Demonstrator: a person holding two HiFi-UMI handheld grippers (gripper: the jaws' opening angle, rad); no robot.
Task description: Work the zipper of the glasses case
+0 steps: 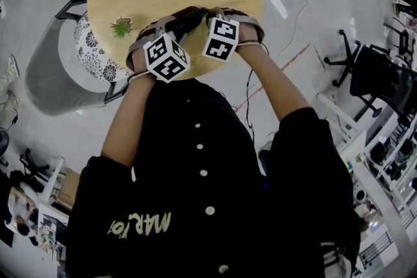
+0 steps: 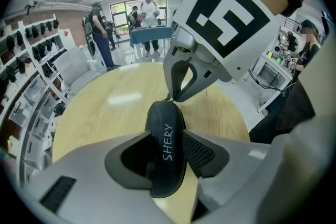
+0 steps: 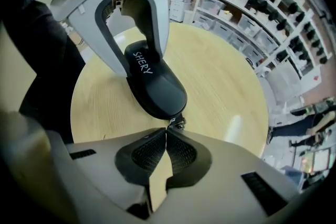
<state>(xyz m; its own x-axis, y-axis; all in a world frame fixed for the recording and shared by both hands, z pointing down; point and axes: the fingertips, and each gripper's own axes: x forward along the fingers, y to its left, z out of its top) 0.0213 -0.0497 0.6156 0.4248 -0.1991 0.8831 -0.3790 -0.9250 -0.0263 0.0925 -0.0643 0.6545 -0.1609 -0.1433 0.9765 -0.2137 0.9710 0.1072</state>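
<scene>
- Left gripper view: left claw (image 2: 167, 157) clamps the black "SHERY" glasses case (image 2: 166, 128) at frame centre, above the wooden tabletop (image 2: 105, 107).
- Right gripper view: right claw (image 3: 165, 136) pinches the zipper pull (image 3: 177, 122) at the case's lower end.

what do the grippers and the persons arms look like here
The left gripper and right gripper both have pale grey moulded bodies with curved jaws and dark, mesh-textured pads. Each carries a white cube printed with black square markers. The person wears a black top with white buttons, and its sleeves end near the elbows.
</scene>
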